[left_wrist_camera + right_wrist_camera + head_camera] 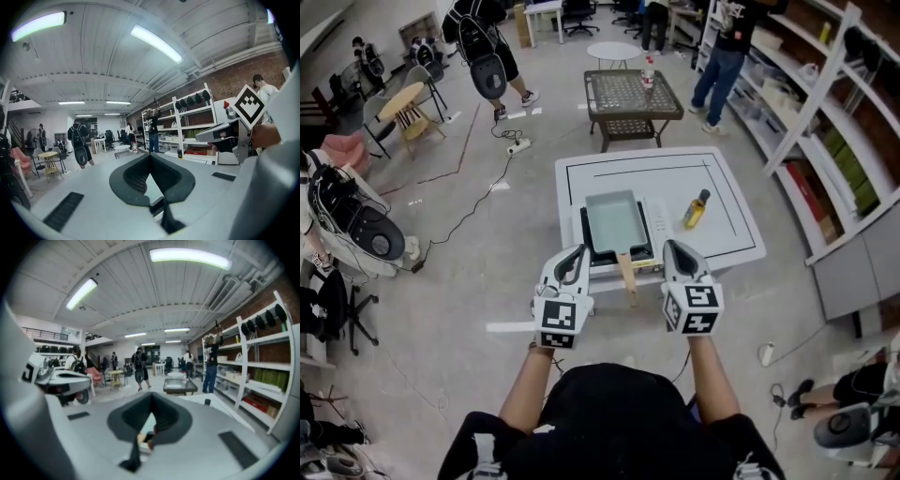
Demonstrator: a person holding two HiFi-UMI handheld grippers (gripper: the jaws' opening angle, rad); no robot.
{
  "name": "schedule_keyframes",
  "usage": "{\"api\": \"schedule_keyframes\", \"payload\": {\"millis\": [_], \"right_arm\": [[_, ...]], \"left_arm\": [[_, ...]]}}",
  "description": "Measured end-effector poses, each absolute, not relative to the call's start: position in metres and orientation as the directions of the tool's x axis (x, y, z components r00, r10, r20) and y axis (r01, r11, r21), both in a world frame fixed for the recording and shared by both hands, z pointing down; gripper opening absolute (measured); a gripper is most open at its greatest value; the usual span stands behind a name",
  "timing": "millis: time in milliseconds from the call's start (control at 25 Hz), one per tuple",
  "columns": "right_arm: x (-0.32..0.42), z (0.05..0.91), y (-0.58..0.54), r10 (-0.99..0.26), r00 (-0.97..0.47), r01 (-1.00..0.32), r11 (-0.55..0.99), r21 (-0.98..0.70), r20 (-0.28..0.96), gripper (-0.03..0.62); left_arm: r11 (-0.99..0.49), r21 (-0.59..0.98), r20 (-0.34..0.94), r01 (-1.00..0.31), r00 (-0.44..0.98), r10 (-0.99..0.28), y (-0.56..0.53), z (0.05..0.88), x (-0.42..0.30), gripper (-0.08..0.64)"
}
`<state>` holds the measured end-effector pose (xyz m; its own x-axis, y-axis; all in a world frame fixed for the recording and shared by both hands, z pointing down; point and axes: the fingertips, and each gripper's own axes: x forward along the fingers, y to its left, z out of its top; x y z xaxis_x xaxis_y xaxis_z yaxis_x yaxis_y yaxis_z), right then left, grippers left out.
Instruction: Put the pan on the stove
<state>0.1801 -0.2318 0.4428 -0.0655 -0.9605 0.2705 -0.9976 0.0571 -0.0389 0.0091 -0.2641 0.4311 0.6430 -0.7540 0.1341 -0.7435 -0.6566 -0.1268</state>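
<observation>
In the head view a rectangular pale-green pan (612, 223) with a wooden handle (626, 275) sits on the portable stove (657, 223), at the near edge of the white table (733, 208). The handle points toward me, between my two grippers. My left gripper (574, 251) hovers just left of the handle and is shut, with nothing in it. To the handle's right, my right gripper (673, 246) is also shut and empty. In the right gripper view the jaws (151, 394) meet, and the pan (149, 424) shows below them. The left gripper (150, 155) view shows its jaws meeting too.
A yellow oil bottle (697, 208) stands on the table right of the stove. Beyond the table is a dark metal coffee table (630, 98) with a bottle (648, 70) on it. Shelving (825, 141) lines the right wall. People, chairs and a floor cable lie further off.
</observation>
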Motion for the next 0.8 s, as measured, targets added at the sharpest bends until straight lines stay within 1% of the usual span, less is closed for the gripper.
{"api": "schedule_keyframes", "payload": {"millis": [440, 800], "right_arm": [[0.1774, 0.4449, -0.2279, -0.96, -0.075, -0.997, 0.064, -0.047, 0.268, 0.034], [0.1724, 0.4454, -0.2327, -0.958, -0.08, -0.997, 0.073, -0.035, 0.277, 0.034]], "left_arm": [[-0.645, -0.141, 0.114, -0.751, 0.635, -0.764, -0.2592, 0.4268, 0.0093, 0.025], [-0.645, -0.138, 0.121, -0.752, 0.634, -0.764, -0.2627, 0.4269, 0.0077, 0.024]]}}
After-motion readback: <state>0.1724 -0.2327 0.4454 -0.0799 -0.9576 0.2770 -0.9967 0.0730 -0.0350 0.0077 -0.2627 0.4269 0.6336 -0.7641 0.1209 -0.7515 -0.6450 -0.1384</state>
